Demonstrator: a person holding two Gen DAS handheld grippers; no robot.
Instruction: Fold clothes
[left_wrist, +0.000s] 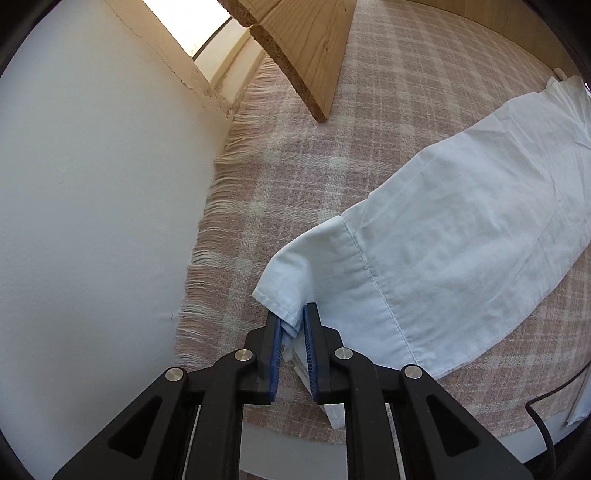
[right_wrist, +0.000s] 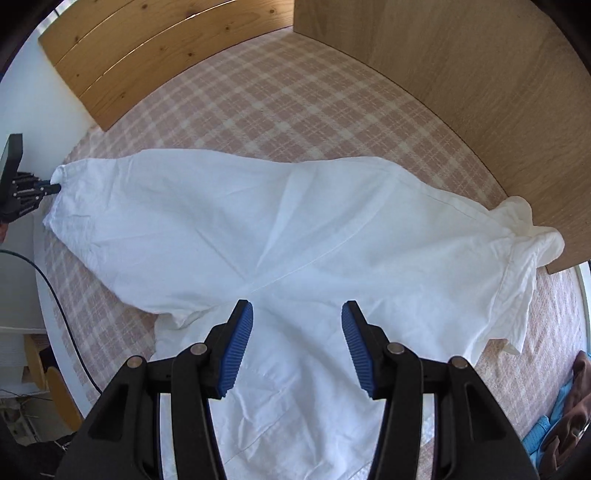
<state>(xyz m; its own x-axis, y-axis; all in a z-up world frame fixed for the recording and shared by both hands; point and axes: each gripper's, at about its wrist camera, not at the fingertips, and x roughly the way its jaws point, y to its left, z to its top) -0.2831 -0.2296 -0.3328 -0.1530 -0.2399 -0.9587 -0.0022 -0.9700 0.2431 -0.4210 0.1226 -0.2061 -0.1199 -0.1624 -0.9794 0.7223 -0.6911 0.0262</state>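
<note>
White shirt (right_wrist: 295, 236) is spread flat on the pink plaid blanket (right_wrist: 280, 110), its far end bunched against a wooden panel (right_wrist: 461, 92). The shirt's cuff corner (left_wrist: 284, 299) lies between the narrowly parted pads of the left gripper (left_wrist: 293, 325), not visibly pinched. Right gripper (right_wrist: 297, 317) is seen released above the shirt's middle, nothing grasped.

A white plastered wall (left_wrist: 92, 203) stands beside the table, whose pink plaid fringed cloth (left_wrist: 388, 110) covers it. Daylight enters a window (left_wrist: 192, 26) above. Pine boards (right_wrist: 122, 48) and a pale wooden panel (right_wrist: 461, 85) rise at the far edge.
</note>
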